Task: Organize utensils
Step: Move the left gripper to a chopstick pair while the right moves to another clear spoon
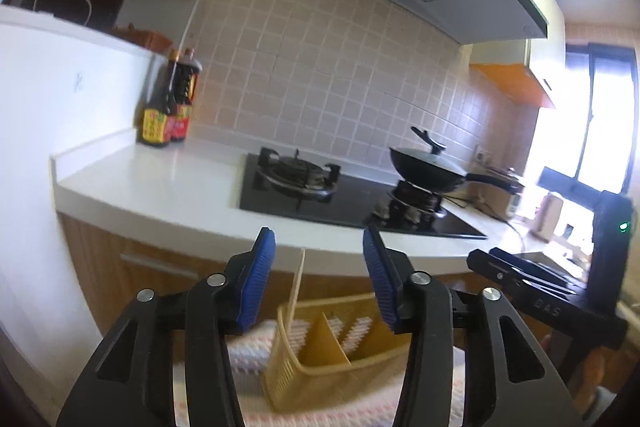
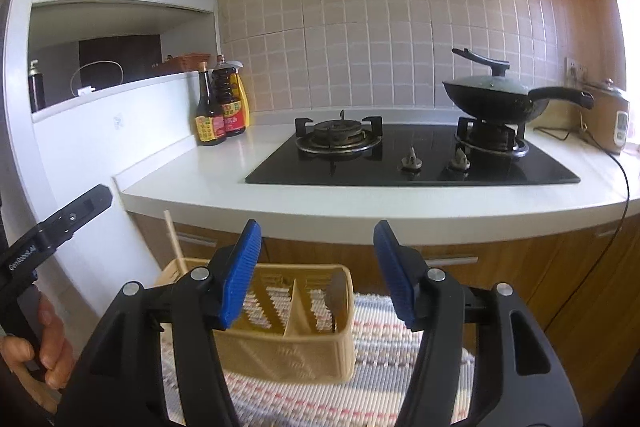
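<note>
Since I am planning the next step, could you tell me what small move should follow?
Probably draw both hands back: the left gripper and right gripper are open and empty, and a chopstick already stands in the basket.

The right hand-held gripper [image 2: 318,269] is open over a yellow basket [image 2: 304,351] with one stick [image 2: 175,242] in it.
</note>
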Action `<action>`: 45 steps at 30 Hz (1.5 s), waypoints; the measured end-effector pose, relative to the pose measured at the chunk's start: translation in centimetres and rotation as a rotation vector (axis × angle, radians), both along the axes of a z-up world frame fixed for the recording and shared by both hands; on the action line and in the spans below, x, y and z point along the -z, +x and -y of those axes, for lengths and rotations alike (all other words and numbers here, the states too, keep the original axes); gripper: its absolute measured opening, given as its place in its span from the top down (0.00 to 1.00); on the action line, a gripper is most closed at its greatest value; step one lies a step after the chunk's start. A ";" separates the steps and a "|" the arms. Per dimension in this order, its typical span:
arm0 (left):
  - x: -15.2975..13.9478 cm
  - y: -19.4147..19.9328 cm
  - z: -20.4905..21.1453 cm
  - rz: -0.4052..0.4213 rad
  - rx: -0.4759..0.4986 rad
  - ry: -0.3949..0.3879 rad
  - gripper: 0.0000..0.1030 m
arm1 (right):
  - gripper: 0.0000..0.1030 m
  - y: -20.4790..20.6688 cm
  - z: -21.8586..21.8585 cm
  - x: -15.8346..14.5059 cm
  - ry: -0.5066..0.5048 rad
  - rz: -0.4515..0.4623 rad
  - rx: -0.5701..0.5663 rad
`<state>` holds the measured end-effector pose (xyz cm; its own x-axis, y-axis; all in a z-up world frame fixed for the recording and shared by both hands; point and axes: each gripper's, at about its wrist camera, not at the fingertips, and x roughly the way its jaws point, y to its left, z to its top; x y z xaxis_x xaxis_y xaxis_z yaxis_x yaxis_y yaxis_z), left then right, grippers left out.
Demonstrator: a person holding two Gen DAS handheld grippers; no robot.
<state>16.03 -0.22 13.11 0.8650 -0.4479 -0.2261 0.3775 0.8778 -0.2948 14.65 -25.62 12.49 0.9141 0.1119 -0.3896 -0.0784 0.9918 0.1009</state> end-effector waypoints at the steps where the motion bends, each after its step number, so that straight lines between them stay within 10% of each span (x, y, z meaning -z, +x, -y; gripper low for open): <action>1: -0.1 -0.4 -0.4 -0.019 0.014 -0.005 0.55 | 0.46 -0.5 0.1 -0.3 0.000 -0.010 0.004; 16: 3.8 -2.0 -1.2 -0.452 0.159 0.071 0.56 | 0.46 -5.1 1.0 0.4 0.027 -0.264 -0.034; 27: 14.0 0.8 0.7 -0.780 0.200 0.233 0.57 | 0.46 -2.7 1.2 9.4 0.134 -0.694 -0.100; 45: 17.8 2.2 3.4 -0.835 0.200 0.396 0.64 | 0.54 -1.1 -3.0 17.8 -0.015 -0.944 -0.132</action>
<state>18.19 -3.61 -4.69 0.2705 -0.3284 -0.9050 0.3329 0.9139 -0.2322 13.59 -22.62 -5.27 0.2019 0.1804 -0.9626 -0.0827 0.9825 0.1668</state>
